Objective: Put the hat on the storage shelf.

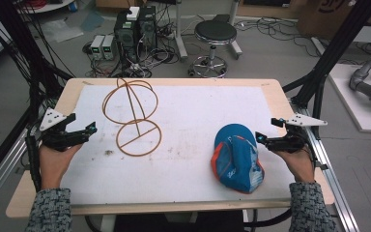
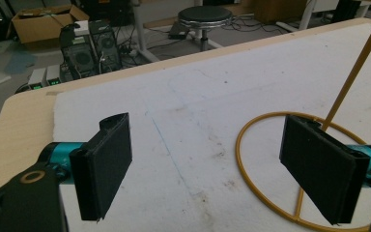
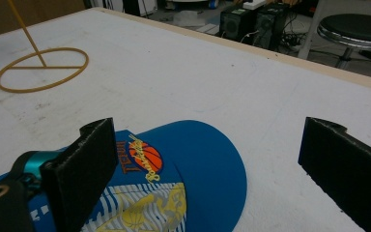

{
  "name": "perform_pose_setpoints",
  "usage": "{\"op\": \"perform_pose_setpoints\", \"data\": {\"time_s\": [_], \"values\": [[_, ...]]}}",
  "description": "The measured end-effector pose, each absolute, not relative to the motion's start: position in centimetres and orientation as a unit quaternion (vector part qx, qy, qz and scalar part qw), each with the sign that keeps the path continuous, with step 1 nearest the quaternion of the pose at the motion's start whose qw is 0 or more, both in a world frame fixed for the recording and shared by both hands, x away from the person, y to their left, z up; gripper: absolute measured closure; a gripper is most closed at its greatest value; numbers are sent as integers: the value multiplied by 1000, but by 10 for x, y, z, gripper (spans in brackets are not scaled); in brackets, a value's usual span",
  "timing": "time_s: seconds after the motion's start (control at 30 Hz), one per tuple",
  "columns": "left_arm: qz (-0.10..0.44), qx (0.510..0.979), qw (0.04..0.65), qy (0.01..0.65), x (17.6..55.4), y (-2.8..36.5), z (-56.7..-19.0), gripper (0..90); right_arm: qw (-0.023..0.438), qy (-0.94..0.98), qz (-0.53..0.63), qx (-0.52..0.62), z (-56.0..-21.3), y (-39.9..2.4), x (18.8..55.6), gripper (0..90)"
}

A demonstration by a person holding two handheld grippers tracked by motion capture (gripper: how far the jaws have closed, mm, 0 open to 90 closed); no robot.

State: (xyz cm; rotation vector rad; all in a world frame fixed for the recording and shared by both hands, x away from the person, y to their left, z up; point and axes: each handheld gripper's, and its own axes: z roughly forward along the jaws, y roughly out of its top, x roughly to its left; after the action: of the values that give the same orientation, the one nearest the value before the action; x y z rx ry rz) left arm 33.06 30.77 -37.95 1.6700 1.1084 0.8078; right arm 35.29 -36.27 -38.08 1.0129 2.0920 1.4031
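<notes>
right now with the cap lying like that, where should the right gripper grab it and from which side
Probably the brim. In the right gripper view the blue cap's brim lies thin and flat, pointing away from the person across the white mat, directly ahead of the open right gripper. Come in low from the cap's right side, one jaw above and one below its edge. The rounded crown looks too bulky to pinch cleanly.

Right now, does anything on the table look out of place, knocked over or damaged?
Nothing looks broken or spilled. The wire hat stand stands upright on its ring base, and the blue cap lies on the white mat rather than on the stand. The mat has a few dark smudges near the stand's base.
</notes>
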Motion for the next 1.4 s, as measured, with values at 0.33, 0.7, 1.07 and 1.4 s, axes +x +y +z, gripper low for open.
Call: {"op": "perform_pose_setpoints", "data": {"time_s": [0.33,0.7,1.07,1.4], "values": [[328,682,470,454,332,308,-381,191,215,748,515,359,-379,-360,350,64],[324,683,469,456,335,308,-385,192,187,723,569,344,-394,-354,323,72],[324,682,468,460,334,308,-385,193,179,746,585,264,-385,-335,282,155],[319,680,471,462,334,310,-387,194,179,774,574,197,-396,-325,266,267]]}}
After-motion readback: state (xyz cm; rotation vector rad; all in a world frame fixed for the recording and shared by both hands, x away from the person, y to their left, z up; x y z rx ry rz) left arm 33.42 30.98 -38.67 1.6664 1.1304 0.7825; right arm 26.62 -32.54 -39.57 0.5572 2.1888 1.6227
